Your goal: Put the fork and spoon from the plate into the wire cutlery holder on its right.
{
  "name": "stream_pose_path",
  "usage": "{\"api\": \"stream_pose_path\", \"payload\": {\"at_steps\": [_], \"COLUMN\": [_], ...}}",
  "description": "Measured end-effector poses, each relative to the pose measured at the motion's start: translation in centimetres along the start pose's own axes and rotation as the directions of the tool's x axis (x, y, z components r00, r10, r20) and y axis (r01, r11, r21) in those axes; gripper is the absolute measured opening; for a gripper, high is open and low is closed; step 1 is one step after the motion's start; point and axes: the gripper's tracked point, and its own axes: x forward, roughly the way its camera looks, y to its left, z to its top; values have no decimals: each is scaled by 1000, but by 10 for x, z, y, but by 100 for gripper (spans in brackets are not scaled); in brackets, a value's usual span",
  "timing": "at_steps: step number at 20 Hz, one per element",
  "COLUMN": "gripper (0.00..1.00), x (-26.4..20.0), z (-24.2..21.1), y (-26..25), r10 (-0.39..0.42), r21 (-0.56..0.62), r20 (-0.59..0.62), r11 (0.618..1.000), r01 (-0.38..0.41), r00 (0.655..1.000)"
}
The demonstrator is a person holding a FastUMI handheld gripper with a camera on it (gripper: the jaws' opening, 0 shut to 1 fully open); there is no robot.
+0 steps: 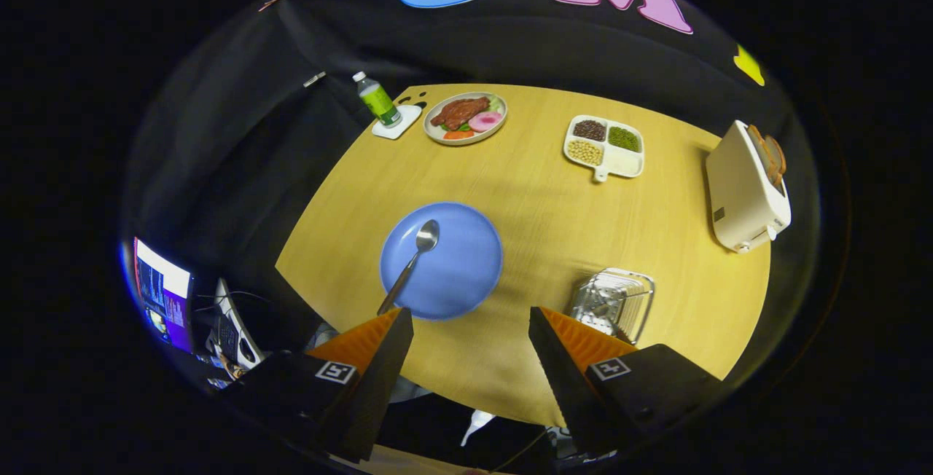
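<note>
The hand-held gripper (470, 329) hovers spread above the blue plate (466, 271); best pinch the spoon (412, 262) mid-handle. The fork seems already in the holder (614, 302).

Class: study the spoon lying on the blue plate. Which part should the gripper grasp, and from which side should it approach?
Judging by its pose, grip the spoon by its handle end, which overhangs the blue plate rim nearest the open gripper. Come from above, fingers straddling the thin handle; the bowl lies flat mid-plate.
</note>
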Motion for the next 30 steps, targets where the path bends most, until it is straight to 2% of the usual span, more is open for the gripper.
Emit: {"api": "stream_pose_path", "payload": {"at_steps": [2,8,14,17,18,21,23,24,25,26,30], "gripper": [100,100,96,84,76,71,55,36,32,23,14], "x": [24,104,169,190,194,198,202,207,207,208,206], "z": [-10,-20,-24,-32,-33,-42,-46,-49,-47,-48,-49], "y": [21,64,63,63,64,70,73,75,76,77,83], "r10": [27,49,-8,-12,-9,0,12,21,26,29,67], "r21": [35,169,231,289,304,329,363,386,400,402,389], "r20": [-22,-83,-156,-200,-210,-230,-265,-275,-275,-278,-265], "r11": [999,985,972,955,950,941,928,918,912,911,920], "r01": [-26,-34,44,71,74,78,88,90,90,88,43], "r00": [999,995,988,980,978,973,964,961,961,960,962]}}
